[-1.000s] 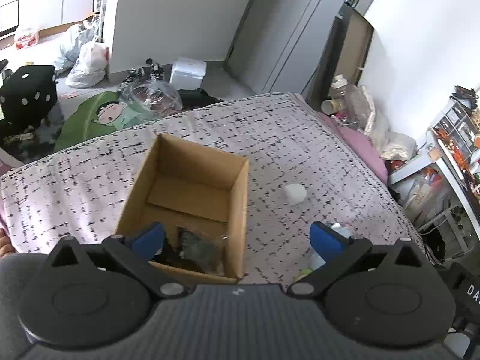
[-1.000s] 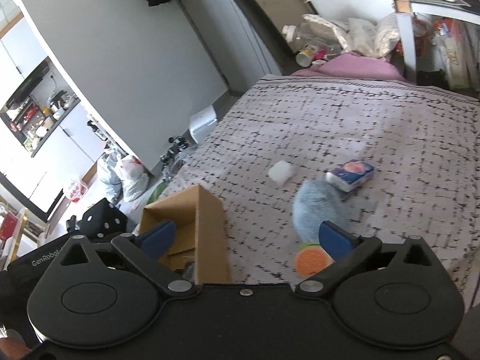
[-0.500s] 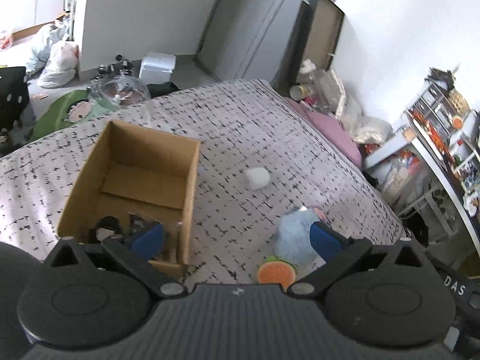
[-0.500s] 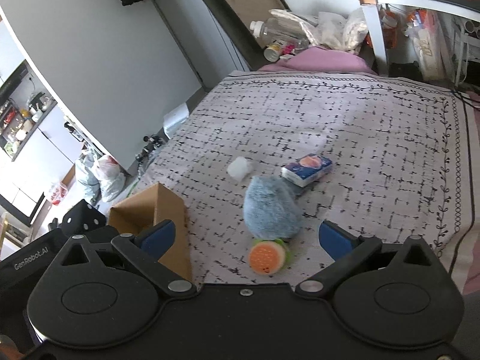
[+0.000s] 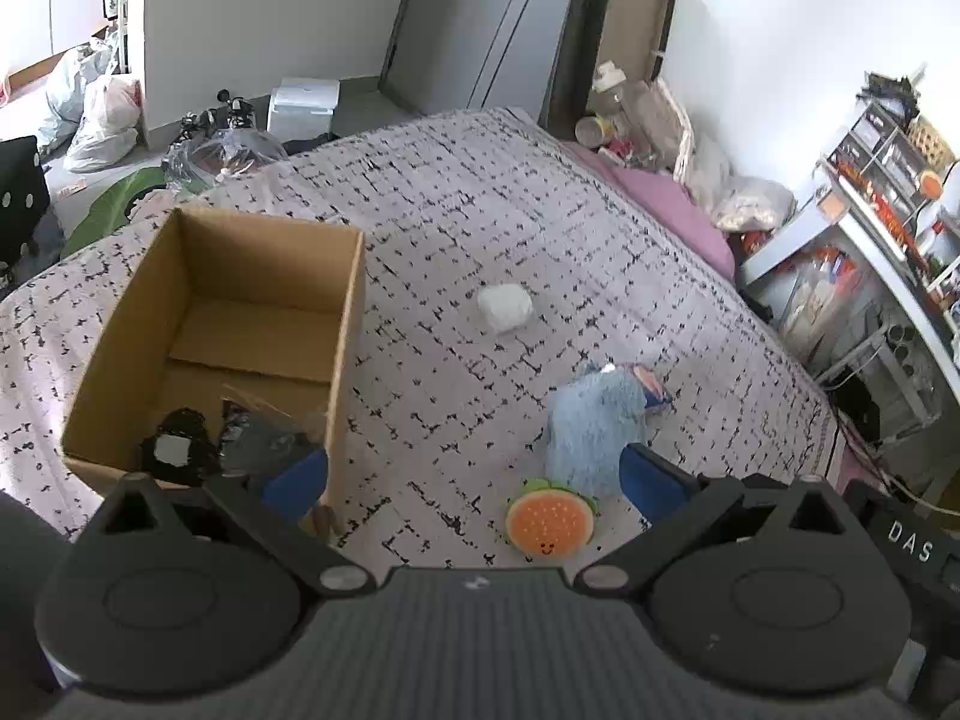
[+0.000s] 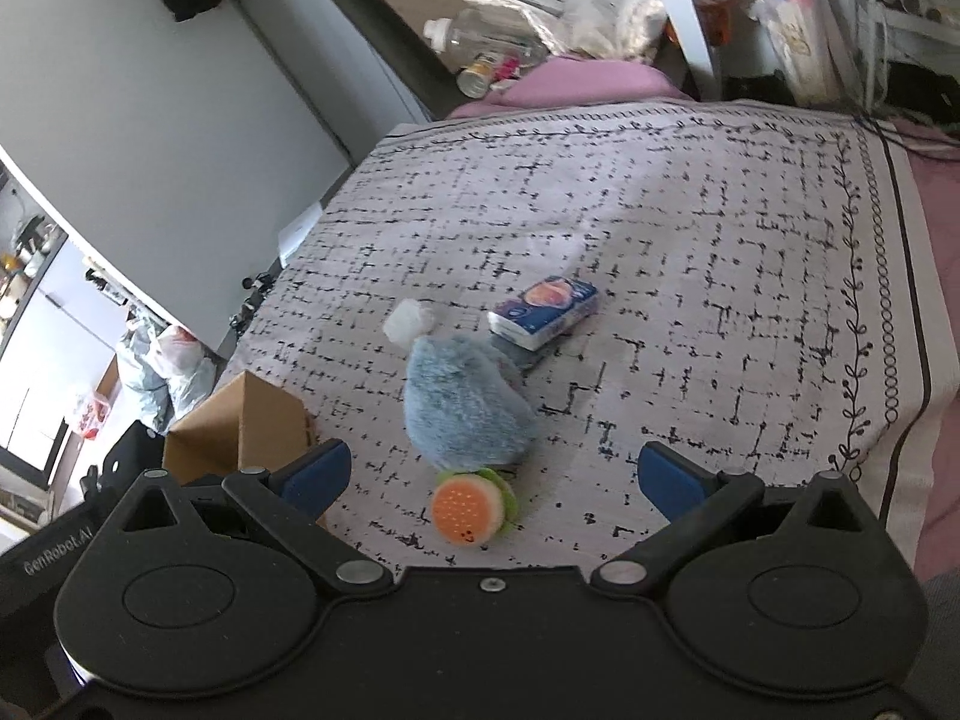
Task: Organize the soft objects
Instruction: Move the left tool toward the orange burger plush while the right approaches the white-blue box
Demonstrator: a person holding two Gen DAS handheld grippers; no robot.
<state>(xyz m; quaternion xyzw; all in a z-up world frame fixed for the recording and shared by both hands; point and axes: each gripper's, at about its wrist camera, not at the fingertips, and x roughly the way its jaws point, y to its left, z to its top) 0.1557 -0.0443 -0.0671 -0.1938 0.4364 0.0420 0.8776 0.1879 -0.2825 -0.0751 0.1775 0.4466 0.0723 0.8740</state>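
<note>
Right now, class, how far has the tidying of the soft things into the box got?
Done: the cardboard box already holds a black item and a clear-wrapped dark one. In hand: nothing; the left gripper and right gripper are both open and empty. Left on the bedspread: the blue plush, burger toy, white ball and tissue pack.

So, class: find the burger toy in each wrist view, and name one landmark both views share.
Left wrist: burger toy at bottom centre-right, just inside the right fingertip.
Right wrist: burger toy at lower centre, between the open fingers.
Shared landmark: the blue plush touching it on the far side.
</note>
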